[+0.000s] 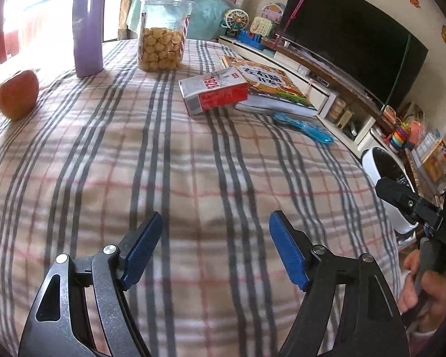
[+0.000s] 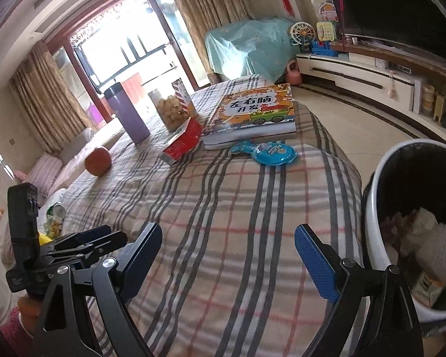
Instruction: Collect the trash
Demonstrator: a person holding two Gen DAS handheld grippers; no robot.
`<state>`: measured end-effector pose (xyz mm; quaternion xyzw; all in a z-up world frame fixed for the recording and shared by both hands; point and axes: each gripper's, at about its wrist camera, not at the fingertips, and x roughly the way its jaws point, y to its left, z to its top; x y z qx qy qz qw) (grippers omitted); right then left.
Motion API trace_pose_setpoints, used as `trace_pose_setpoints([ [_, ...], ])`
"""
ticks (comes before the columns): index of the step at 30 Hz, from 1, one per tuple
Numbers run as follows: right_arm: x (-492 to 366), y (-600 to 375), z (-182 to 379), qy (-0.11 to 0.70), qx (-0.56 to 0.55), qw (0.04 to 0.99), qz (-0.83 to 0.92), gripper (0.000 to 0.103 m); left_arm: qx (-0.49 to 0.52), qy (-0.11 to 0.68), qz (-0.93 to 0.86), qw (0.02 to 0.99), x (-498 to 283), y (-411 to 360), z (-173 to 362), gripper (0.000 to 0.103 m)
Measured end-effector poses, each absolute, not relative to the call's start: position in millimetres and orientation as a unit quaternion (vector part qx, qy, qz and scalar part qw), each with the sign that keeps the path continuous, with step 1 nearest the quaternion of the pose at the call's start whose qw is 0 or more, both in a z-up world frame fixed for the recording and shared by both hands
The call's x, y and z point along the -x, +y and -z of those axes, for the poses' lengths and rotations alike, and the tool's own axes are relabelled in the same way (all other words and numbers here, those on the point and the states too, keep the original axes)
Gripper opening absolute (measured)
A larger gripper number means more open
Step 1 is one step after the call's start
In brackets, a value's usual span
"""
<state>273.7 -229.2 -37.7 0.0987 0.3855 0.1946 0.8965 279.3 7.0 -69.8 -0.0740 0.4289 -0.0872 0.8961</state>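
Observation:
A red and white carton [image 1: 213, 92] lies on its side on the plaid table, against a stack of picture books [image 1: 270, 89]; it also shows in the right wrist view [image 2: 182, 143]. A blue plastic wrapper [image 2: 264, 150] lies in front of the books. A white trash bin [image 2: 413, 226] with a black liner stands off the table's right edge and holds paper scraps. My left gripper [image 1: 215, 245] is open and empty above bare cloth. My right gripper [image 2: 227, 251] is open and empty near the table's front right corner, beside the bin.
A purple tumbler [image 1: 87, 28], a clear jar of snacks [image 1: 162, 34] and an orange fruit [image 1: 18, 94] stand at the far side of the table. A TV [image 1: 351, 32] on a low cabinet runs along the right. The plaid cloth [image 2: 223, 196] covers the table.

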Motion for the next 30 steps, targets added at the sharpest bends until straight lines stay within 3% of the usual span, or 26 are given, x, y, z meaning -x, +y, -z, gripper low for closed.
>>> trace_pose_setpoints([
  [18,-370.2,-216.1,52.6,0.435,-0.015,0.882,-0.179,0.092,-0.032,0.443,0.140,0.885,-425.7,23.6,78.3,0.086],
  [30,-402.1,-205.9,69.2,0.465,0.013,0.868,-0.175,0.091,-0.042,0.439,0.204,0.874,-460.9,20.5,84.2,0.087],
])
